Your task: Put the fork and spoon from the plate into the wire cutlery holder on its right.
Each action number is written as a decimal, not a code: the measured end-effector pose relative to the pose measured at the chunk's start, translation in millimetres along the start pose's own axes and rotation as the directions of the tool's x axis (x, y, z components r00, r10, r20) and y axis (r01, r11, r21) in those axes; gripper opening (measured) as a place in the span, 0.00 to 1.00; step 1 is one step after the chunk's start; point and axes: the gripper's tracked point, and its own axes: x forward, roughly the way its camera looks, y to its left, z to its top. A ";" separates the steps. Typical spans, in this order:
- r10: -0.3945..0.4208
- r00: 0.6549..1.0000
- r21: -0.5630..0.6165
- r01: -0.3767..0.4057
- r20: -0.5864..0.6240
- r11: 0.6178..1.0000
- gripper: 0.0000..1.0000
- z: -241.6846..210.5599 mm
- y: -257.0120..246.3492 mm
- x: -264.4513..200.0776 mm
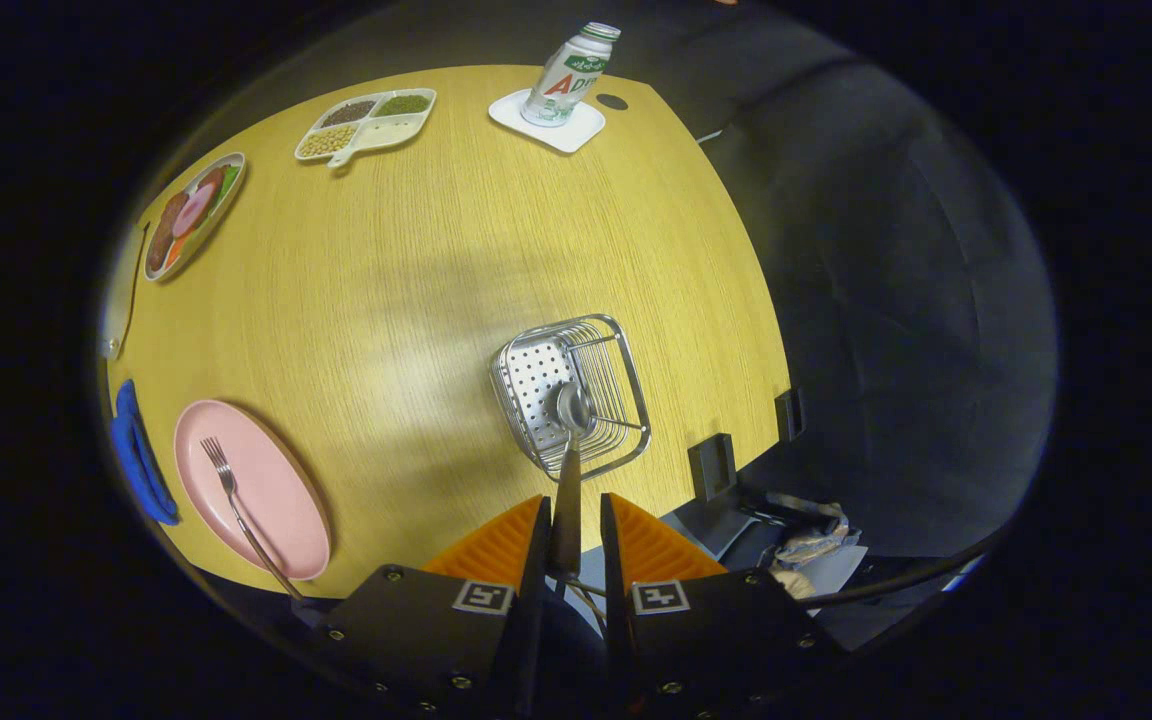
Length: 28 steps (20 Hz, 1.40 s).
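Two orange fingers [506, 545] of the gripper [570, 535] show at the near side of the gripper view, drawn narrow around the handle of a spoon [570, 470]; the handle sits in the slim gap between them and both appear to press on it, though the contact itself is hard to see. That spoon points forward from the fingertips, its bowl hanging over the open top of the wire cutlery holder [608, 385], which stands on the wooden table [416, 300] just ahead of the fingers; whether the bowl touches the holder's perforated plate cannot be told. Left of the holder, well apart from it, lies the pink plate [271, 470] near the table's near edge, with the fork [236, 505] resting on it, tines away from the camera and handle reaching past the plate's near rim. Something blue [136, 455] lies just beside the plate on its far-left side. Beyond, at the far part of the table, sit a dish of sliced food [191, 213], a white divided tray [368, 122] with grains or beans in its compartments, and a bottle [570, 75] standing upright on a white square coaster [576, 132].
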 end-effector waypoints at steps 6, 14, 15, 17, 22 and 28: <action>0.003 0.998 0.013 -0.003 0.065 1.000 0.42 5.5 4.9 -13.2; -0.002 0.990 -0.010 0.004 0.144 1.000 0.42 6.3 19.3 -42.5; -0.004 0.988 -0.020 0.007 0.155 1.000 0.42 7.0 22.9 -47.2; -0.001 0.984 -0.042 0.009 0.179 0.999 0.42 8.0 32.9 -55.6; 0.033 0.972 -0.119 -0.006 0.232 0.993 0.43 5.7 73.3 -75.5; 0.093 0.962 -0.222 -0.035 0.257 0.974 0.42 -9.7 133.4 -94.9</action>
